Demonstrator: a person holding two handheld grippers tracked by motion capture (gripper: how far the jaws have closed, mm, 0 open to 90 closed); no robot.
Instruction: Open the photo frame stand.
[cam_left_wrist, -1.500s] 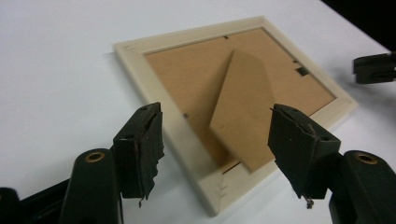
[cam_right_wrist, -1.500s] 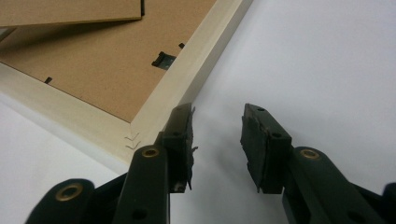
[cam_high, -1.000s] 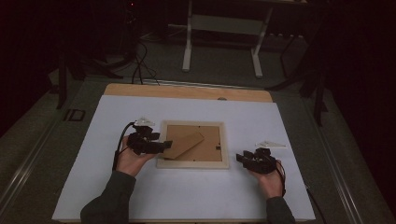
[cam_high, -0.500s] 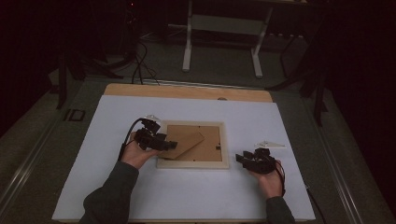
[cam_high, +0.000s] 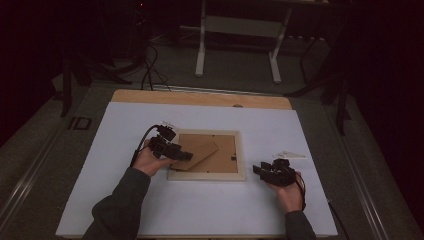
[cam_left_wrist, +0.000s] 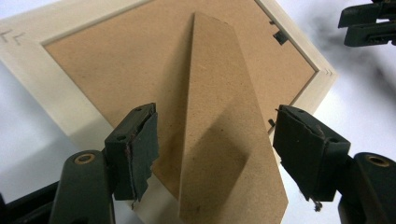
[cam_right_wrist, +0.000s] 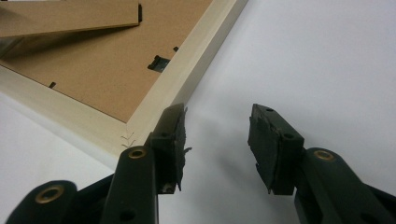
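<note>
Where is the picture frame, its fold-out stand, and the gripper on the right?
picture frame (cam_high: 241, 155), high view, on its pale wooden right rail.
fold-out stand (cam_left_wrist: 224, 121), left gripper view, on the middle of the brown board flap.
right gripper (cam_right_wrist: 217, 140), right gripper view, midway between its two black fingertips.

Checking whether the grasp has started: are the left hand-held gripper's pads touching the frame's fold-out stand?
Apart. The left gripper view shows the left hand-held gripper open, with gaps between both pads and the stand.

White table (cam_high: 150, 125) – small pale piece (cam_high: 290, 154) near its edge.
</note>
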